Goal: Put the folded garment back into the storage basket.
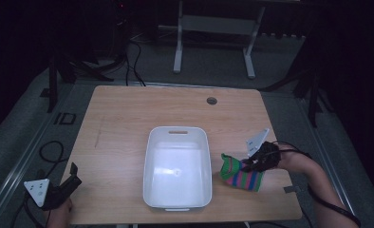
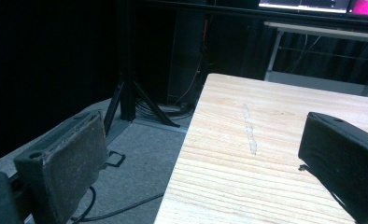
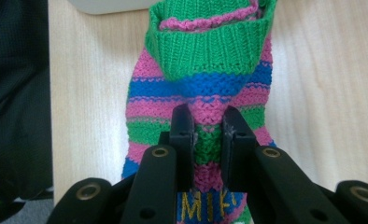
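table (image 1: 123,123): pale wood slab across the middle of the high view, its bare grain running under everything I'm working with.

bin (image 1: 150,156): white tub at centre frame, nothing in it, its right wall just beside my catch.

sock (image 1: 241,174): striped green, pink and blue, lower right of the high view, on the table just right of the bin. In my right gripper view it rises through the centre of the frame (image 3: 205,79), cuff at the top and folded open, yellow lettering at the bottom edge.

how it handles: knit, so I judge it light, limp and stretchy. It should droop and swing rather than hold a shape; nothing here to break. Not slippery, since the ribs give the pads bite.

where to hold: I've pinched a bunched fold in the body, below the cuff. I think that's sound; a thin single layer could slide out, while a gathered ridge stays put.

right claw (image 3: 208,135): mine, clenched on the sock, pads pressing a ridge of green and pink knit between them.

left claw (image 2: 196,154): jaws spread wide with nothing between them, at the lower left corner of the table in the high view (image 1: 71,182).
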The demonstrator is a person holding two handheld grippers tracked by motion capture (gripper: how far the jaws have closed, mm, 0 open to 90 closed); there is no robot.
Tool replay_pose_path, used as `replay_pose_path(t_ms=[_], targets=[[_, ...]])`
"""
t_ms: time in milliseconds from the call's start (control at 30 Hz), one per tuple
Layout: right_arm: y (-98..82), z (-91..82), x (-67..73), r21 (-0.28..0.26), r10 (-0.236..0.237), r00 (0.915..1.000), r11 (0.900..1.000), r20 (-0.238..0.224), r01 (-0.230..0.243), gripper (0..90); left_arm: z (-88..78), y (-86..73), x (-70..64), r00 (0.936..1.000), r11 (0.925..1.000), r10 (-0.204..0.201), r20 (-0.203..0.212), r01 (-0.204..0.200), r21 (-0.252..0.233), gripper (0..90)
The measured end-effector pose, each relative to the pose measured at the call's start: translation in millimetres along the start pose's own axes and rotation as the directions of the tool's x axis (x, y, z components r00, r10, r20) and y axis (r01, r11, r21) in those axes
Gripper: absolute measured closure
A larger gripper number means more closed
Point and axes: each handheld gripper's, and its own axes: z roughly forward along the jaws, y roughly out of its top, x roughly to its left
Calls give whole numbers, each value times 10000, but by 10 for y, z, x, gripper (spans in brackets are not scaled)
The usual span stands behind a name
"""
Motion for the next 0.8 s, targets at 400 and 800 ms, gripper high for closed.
replay_pose_path(t_ms=[400,800], targets=[[204,-589,55,-53,-253,9974,9997,672,257,777,0,0,-1,10000,10000,16,1,-16,2,18],[359,-843,88,30,-478,9949,9989,894,477,777,1,0,-1,10000,10000,-6,9,6,-10,18]])
